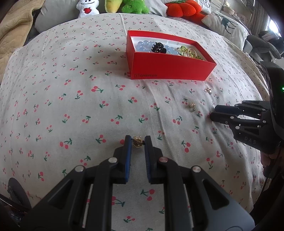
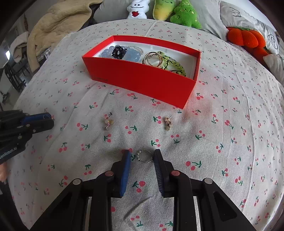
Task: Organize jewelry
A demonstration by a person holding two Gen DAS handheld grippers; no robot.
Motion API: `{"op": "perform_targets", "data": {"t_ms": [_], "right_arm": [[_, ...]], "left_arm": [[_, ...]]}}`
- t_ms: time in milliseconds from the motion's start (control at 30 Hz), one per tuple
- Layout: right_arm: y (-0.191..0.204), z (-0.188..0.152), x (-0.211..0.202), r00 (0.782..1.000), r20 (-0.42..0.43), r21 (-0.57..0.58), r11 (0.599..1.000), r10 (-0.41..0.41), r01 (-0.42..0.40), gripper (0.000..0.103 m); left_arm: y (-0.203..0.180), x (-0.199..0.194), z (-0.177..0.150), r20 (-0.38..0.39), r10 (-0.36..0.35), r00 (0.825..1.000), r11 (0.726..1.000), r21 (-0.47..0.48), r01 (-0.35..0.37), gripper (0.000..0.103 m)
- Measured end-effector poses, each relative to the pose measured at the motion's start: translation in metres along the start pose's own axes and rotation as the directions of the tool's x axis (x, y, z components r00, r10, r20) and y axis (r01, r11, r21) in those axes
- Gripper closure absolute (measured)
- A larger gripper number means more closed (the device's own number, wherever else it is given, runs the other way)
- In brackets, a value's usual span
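Note:
My left gripper (image 1: 138, 140) is shut on a small gold earring (image 1: 137, 142), pinched at the fingertips just above the cherry-print sheet. My right gripper (image 2: 142, 155) stands open around a silver beaded ring (image 2: 144, 156) lying on the sheet. The ring touches the right finger, and a small gap shows at the left pad. Beyond both stands the red box (image 1: 168, 67) (image 2: 142, 81), holding blue beads, a black hair claw, green beads and gold rings. Each gripper shows in the other's view: the right gripper (image 1: 213, 113) at the right edge, the left gripper (image 2: 51, 120) at the left edge.
Two more earrings lie on the sheet between the grippers and the box: a gold one (image 2: 108, 122) (image 1: 191, 105) and a studded one (image 2: 167, 122) (image 1: 208, 90). Plush toys (image 2: 138, 9), pillows and a beige blanket (image 2: 58, 21) line the far edge of the bed.

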State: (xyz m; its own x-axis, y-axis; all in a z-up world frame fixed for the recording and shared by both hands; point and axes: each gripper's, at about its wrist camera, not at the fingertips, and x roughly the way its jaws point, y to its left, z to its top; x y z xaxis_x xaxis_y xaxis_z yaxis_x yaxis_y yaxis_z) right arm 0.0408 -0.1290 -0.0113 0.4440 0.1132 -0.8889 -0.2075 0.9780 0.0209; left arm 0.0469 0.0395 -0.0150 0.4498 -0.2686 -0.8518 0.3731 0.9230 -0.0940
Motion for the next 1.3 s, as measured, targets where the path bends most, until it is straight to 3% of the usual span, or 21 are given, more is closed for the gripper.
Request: {"op": "perform_targets", "data": {"t_ms": [933,967,1000,1300], "right_arm": [[0.004,-0.001,-0.013,1.000,0.008,0.025,0.999,0.022,-0.022,0.084],[0.003,0.000,-0.016,1.000,0.012,0.028,0.999,0.024,-0.024,0.096],[0.002,0.001,-0.018,0.999,0.014,0.032,0.999,0.030,-0.030,0.100],[-0.008,0.010,-0.034,0.995,0.043,0.075,0.993,0.086,-0.089,0.096]], "left_arm": [[0.001,-0.004,0.004,0.013,0.003,1.000,1.000,-0.017,-0.003,0.087],[0.001,-0.004,0.004,0.014,0.003,1.000,1.000,-0.020,-0.002,0.087],[0.001,-0.005,0.004,0.015,0.002,1.000,1.000,-0.023,-0.001,0.087],[0.005,-0.006,0.011,0.023,-0.001,1.000,0.999,-0.049,0.002,0.087]]}}
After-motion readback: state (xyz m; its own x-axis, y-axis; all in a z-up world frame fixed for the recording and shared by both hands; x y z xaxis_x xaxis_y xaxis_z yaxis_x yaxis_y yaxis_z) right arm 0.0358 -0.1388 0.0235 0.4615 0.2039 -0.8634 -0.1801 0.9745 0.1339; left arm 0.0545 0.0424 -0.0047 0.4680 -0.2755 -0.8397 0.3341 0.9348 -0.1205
